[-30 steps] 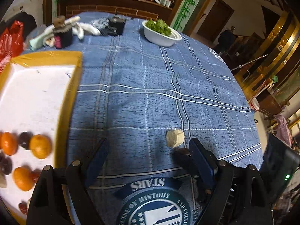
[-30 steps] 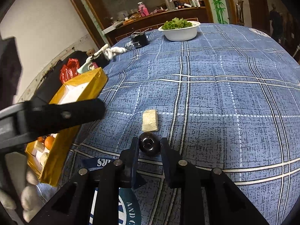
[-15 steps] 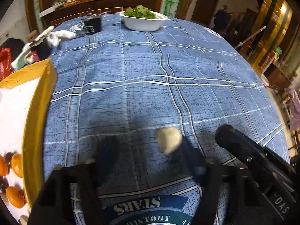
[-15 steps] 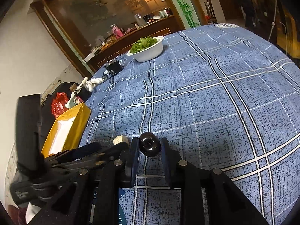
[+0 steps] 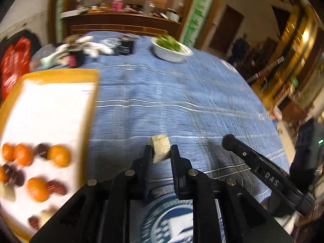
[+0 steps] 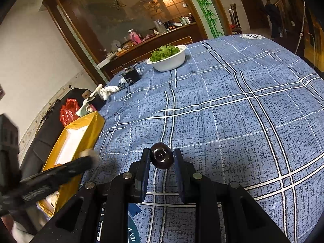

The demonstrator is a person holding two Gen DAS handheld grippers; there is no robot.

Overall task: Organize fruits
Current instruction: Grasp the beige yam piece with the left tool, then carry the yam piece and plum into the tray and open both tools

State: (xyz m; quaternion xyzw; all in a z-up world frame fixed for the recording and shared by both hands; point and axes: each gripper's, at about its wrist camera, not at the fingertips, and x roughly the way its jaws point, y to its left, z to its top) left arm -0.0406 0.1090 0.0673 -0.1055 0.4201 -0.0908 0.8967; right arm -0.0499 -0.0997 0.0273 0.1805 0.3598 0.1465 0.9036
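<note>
Above the blue tablecloth [image 5: 162, 93], your left gripper [image 5: 161, 151] now clamps the pale chunk [image 5: 160, 148] it straddled a second ago, your right gripper [image 6: 162, 158] pinching the dark fruit [image 6: 161, 158], both bound for the yellow tray [image 5: 50, 75].

Blurred fruit [image 5: 38, 166] in the tray [image 5: 60, 75] (cut off at the left edge), kinds indistinct.

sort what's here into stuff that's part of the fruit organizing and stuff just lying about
Part of the job: pale chunk in left gripper; dark round fruit in right gripper; yellow tray; oranges.

Lying about: bowl of greens; red bag; black box.
</note>
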